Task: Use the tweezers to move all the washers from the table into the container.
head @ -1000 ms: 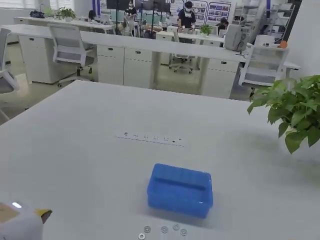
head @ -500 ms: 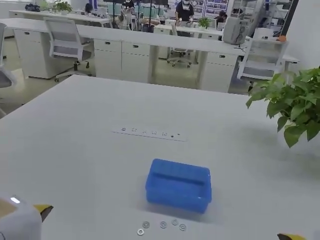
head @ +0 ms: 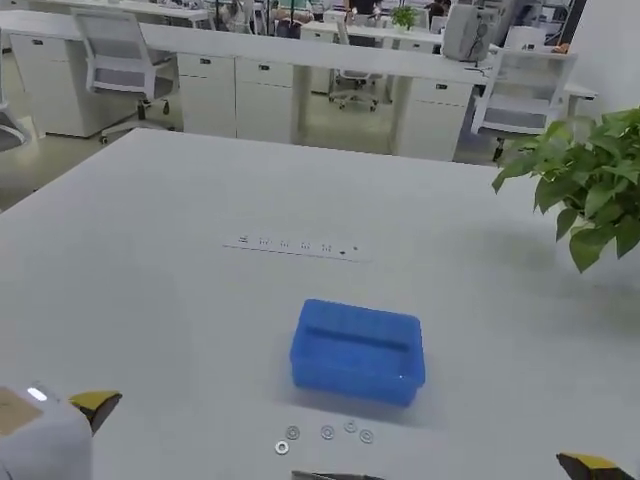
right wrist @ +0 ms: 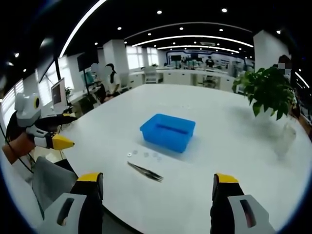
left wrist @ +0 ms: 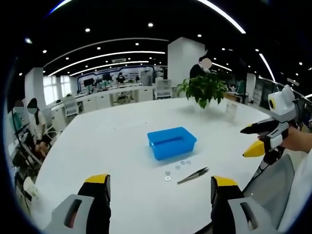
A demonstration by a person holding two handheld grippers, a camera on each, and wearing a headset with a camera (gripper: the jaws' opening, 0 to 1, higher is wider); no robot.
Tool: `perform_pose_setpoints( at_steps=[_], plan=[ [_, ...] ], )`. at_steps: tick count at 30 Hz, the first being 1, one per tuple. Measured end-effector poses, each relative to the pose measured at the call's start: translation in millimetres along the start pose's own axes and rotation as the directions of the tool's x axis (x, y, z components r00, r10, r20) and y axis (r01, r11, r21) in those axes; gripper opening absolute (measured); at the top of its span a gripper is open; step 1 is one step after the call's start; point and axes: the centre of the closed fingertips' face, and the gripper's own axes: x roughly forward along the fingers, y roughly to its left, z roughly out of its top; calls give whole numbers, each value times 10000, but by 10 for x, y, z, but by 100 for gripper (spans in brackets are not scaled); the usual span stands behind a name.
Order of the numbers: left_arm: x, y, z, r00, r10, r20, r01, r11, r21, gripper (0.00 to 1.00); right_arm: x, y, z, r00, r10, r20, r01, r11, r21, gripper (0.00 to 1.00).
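The tweezers (left wrist: 193, 175) lie flat on the desk (head: 150, 280) just this side of the washers (head: 327, 433), which sit before the blue container (head: 358, 352); the head view cuts the tweezers to a sliver at its lower edge. Their long axis runs roughly along the washer row, the thin end seemingly toward the left, the tips too small to judge. The left claw (left wrist: 161, 181) and right claw (right wrist: 158, 179) both hang spread wide and empty.

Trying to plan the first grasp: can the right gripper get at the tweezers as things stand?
Probably yes. The tweezers lie flat on the table ahead of the right gripper, whose fingers stand open and empty. Nothing lies between them; the washers and container sit beyond.
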Motion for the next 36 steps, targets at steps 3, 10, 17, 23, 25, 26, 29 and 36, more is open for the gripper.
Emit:
perform_pose_setpoints(
  at_steps=[3, 10, 17, 23, 25, 26, 29, 36],
  plan=[
    [56, 1, 11, 10000, -65, 2, 65, 9998, 187, 84, 30, -26, -12, 10000, -42, -58, 43, 10000, 70, 91],
    [266, -21, -13, 9984, -555, -61, 557, 9975, 426, 76, 106, -114, -49, 9994, -112, -333, 112, 9999, 7, 89],
    [485, -191, -77, 9806, -1802, -766, 1867, 9784, 891, 59, 174, -177, -67, 9988, -147, -461, 152, 9998, 115, 88],
    [652, -291, -155, 9541, -2610, -1470, 2880, 9342, 2106, 44, 166, -184, -133, 9982, -168, -575, 184, 9995, 267, 88],
    [692, -329, -172, 9455, -2808, -1652, 3154, 9157, 2489, 42, 156, -192, -170, 9977, -194, -642, 218, 9991, 357, 88],
    [724, -339, -184, 9431, -2820, -1761, 3216, 9082, 2679, 41, 151, -194, -186, 9975, -201, -676, 227, 9990, 382, 88],
    [791, -395, -258, 9234, -3127, -2228, 3707, 8770, 3057, 37, 139, -201, -239, 9969, -200, -767, 237, 9986, 473, 88],
    [962, -503, -386, 8836, -3649, -2934, 4538, 8217, 3447, 28, 124, -195, -304, 9959, -222, -872, 278, 9976, 640, 88]
  ],
)
